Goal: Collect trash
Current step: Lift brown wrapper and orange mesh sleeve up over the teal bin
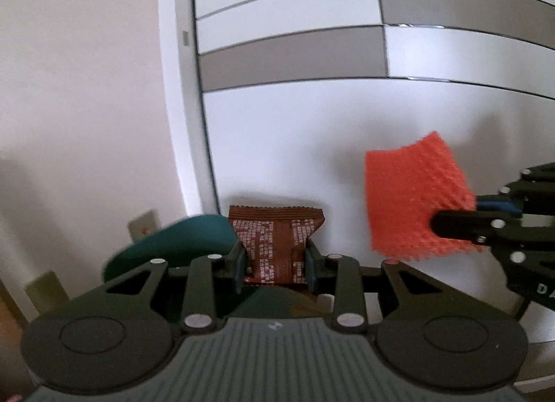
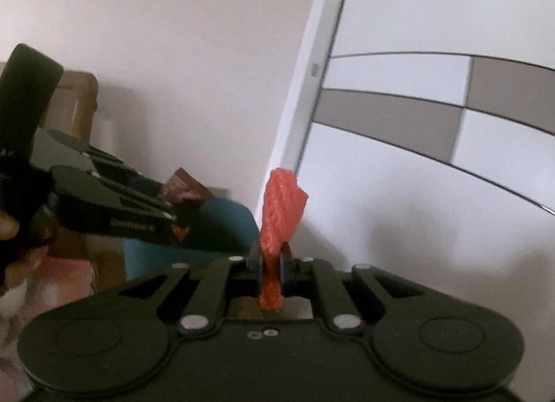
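Note:
My left gripper (image 1: 274,263) is shut on a brown snack wrapper (image 1: 275,242) with white print and holds it upright in the air. The wrapper also shows in the right wrist view (image 2: 184,190), pinched in the left gripper (image 2: 173,225) at the left. My right gripper (image 2: 270,270) is shut on a red-orange foam net sleeve (image 2: 281,214) that stands up from the jaws. In the left wrist view the sleeve (image 1: 412,194) hangs to the right of the wrapper, held by the right gripper (image 1: 451,225) coming in from the right edge.
A teal rounded object (image 1: 180,239) lies below and behind the wrapper; it also shows in the right wrist view (image 2: 222,228). A white cabinet with grey panels (image 1: 295,58) and a plain wall (image 1: 86,90) fill the background. A brown box (image 2: 76,107) stands at the left.

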### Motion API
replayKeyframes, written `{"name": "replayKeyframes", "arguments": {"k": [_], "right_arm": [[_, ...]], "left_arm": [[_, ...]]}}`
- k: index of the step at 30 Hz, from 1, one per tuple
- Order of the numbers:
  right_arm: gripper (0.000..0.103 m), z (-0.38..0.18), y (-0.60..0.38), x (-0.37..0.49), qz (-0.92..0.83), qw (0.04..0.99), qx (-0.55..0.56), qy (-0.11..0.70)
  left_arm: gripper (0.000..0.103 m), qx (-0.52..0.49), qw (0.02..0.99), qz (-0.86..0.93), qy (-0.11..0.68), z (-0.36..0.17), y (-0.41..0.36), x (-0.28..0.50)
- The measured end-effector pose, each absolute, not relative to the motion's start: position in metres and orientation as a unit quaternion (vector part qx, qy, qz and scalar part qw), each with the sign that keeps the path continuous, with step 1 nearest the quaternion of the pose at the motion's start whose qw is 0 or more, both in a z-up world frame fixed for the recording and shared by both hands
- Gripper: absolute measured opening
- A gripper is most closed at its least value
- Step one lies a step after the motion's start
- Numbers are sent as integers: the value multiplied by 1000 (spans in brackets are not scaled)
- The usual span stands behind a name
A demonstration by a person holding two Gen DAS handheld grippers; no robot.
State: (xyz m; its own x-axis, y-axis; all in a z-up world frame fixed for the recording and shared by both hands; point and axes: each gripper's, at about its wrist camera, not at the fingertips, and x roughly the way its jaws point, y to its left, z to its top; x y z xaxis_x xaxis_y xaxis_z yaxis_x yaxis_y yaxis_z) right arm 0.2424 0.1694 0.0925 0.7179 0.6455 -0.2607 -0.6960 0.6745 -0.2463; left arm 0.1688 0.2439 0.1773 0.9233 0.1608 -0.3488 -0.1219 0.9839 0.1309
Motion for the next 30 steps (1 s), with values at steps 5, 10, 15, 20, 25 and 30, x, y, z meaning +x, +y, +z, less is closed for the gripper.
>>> {"name": "replayKeyframes", "arguments": {"k": [5,10,15,20,25,30], "right_arm": [[7,109,214,263,381,908,-159,69],[7,120,245,277,388,909,-133,77],[7,108,275,298,383,908,-141,92],[7,92,303,317,377,906,-159,107],[7,70,318,331,376,903,-160,131],[7,54,327,345,370,902,-157,156]], "left_arm": [[32,54,978,85,183,193,276,174],[32,48,974,98,198,194,299,185],[32,15,966,115,229,188,335,212],[32,-17,956,134,259,171,366,231],[32,-19,948,142,284,159,379,256],[32,-14,940,143,309,147,385,269]]}}
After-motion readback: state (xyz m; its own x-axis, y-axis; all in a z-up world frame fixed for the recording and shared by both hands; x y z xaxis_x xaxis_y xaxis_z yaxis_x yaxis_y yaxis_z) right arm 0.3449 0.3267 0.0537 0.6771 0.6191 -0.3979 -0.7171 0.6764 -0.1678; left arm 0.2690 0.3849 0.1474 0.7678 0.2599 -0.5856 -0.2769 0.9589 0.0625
